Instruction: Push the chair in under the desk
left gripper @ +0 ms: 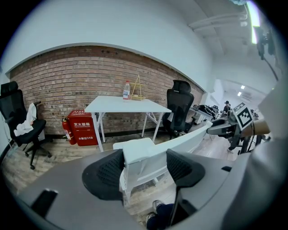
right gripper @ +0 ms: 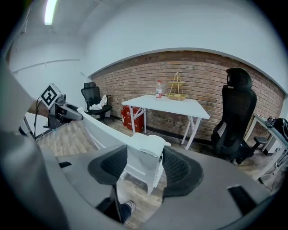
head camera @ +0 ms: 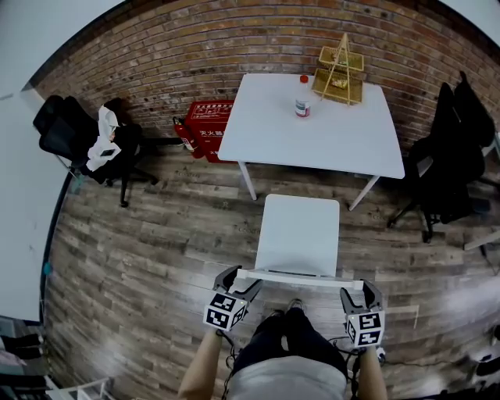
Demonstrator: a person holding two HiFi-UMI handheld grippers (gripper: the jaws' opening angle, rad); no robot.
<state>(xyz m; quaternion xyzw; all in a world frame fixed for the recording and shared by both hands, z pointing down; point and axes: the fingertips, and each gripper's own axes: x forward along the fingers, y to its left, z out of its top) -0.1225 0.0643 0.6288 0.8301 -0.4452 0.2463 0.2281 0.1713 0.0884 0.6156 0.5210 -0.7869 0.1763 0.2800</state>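
brick wall (head camera: 156, 55) ahead; chair (head camera: 301, 234) in both tools (head camera: 238, 281) (head camera: 355, 293)

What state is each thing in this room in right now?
White square-seated chair: upright, pulled out from the desk.
Left gripper: jaws shut on the chair's backrest.
Right gripper: jaws shut on the chair's backrest.
White rectangular desk: standing, chair not under it.
Clear red-capped plastic bottle: upright, capped.

Brick wall (head camera: 195, 47) at the back, white wall (head camera: 19, 203) at left. Wood-plank floor (head camera: 156, 234). Black office chair (head camera: 66, 129) at left, another (head camera: 451, 164) at right. Red box (head camera: 209, 125) against the brick. Lit ceiling strip (right gripper: 49, 11) overhead.
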